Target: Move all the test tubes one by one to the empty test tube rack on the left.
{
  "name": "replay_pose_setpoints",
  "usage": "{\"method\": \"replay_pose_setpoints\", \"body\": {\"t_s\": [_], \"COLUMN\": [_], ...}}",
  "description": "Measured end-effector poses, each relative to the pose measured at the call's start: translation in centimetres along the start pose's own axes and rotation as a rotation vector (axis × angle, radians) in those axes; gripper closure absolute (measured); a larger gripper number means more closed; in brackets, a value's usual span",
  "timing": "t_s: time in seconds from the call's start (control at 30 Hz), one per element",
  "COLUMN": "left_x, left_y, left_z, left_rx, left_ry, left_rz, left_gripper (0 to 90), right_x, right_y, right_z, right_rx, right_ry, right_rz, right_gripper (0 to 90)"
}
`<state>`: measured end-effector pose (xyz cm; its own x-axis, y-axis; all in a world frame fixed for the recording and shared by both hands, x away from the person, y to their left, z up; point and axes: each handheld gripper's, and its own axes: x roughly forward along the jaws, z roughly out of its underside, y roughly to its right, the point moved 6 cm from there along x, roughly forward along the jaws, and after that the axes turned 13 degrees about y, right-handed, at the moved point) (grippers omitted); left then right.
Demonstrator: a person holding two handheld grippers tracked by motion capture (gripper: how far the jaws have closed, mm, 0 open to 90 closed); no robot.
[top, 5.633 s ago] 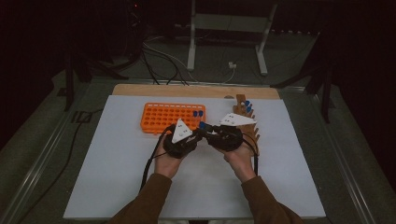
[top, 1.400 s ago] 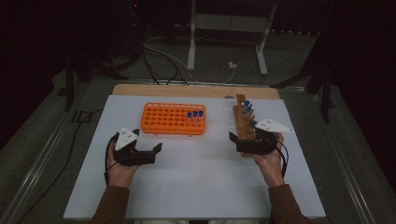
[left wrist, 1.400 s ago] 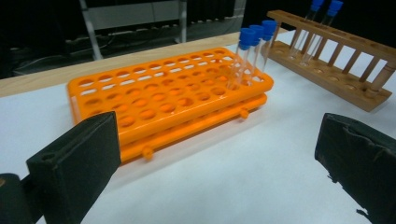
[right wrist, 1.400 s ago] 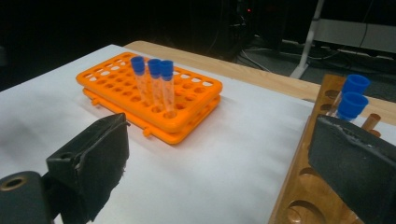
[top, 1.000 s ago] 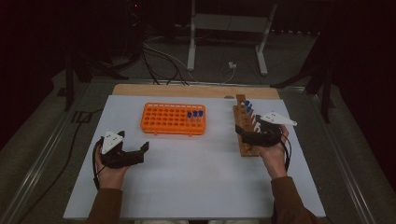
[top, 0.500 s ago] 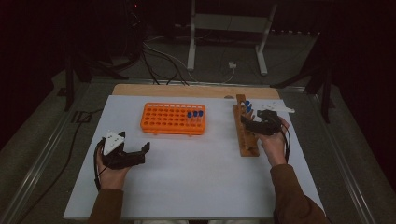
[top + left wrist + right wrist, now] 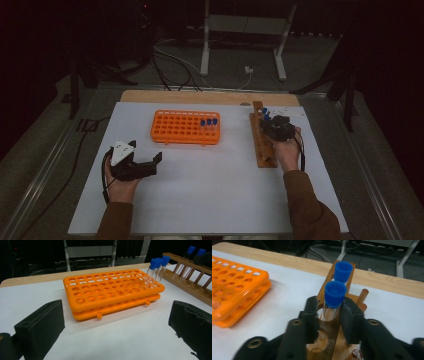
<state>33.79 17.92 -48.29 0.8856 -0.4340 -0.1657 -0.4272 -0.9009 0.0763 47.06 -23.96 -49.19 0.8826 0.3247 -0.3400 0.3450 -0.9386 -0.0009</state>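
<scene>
A wooden tube rack point(image 7: 262, 150) lies on the white table at the right, with blue-capped test tubes point(image 7: 265, 114) at its far end. My right gripper point(image 7: 270, 125) is over that end. In the right gripper view its jaws have just been closing, and the gripper point(image 7: 329, 315) is shut on the glass of the nearer blue-capped tube point(image 7: 334, 293), which stands upright in the rack point(image 7: 322, 292). A second tube point(image 7: 343, 271) stands behind it. My left gripper point(image 7: 156, 165) rests at the front left, open and holding nothing point(image 7: 115, 322). It faces the orange rack point(image 7: 105, 292).
The orange rack point(image 7: 180, 127) sits mid-table with three blue-capped tubes point(image 7: 209, 122) at its right end. A wooden board point(image 7: 200, 96) borders the table's far edge. Cables and a metal stand point(image 7: 240, 45) are on the floor beyond.
My right hand moved toward the far end of the wooden rack and dropped slightly, and its jaws closed around a tube. My left hand stayed still over the last second.
</scene>
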Motion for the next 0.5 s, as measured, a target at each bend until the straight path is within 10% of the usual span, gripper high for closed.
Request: {"method": "replay_pose_setpoints", "body": {"t_s": [0.5], "left_x": [-0.02], "left_y": [-0.18], "left_z": [0.07], "left_rx": [-0.011], "left_ry": [-0.001], "left_rz": [-0.003], "left_gripper": [1.3], "right_x": [0.57], "right_y": [-0.46], "right_z": [-0.46], "right_rx": [-0.008], "right_ry": [0.021], "right_rz": [-0.001], "right_gripper": [77.4]}}
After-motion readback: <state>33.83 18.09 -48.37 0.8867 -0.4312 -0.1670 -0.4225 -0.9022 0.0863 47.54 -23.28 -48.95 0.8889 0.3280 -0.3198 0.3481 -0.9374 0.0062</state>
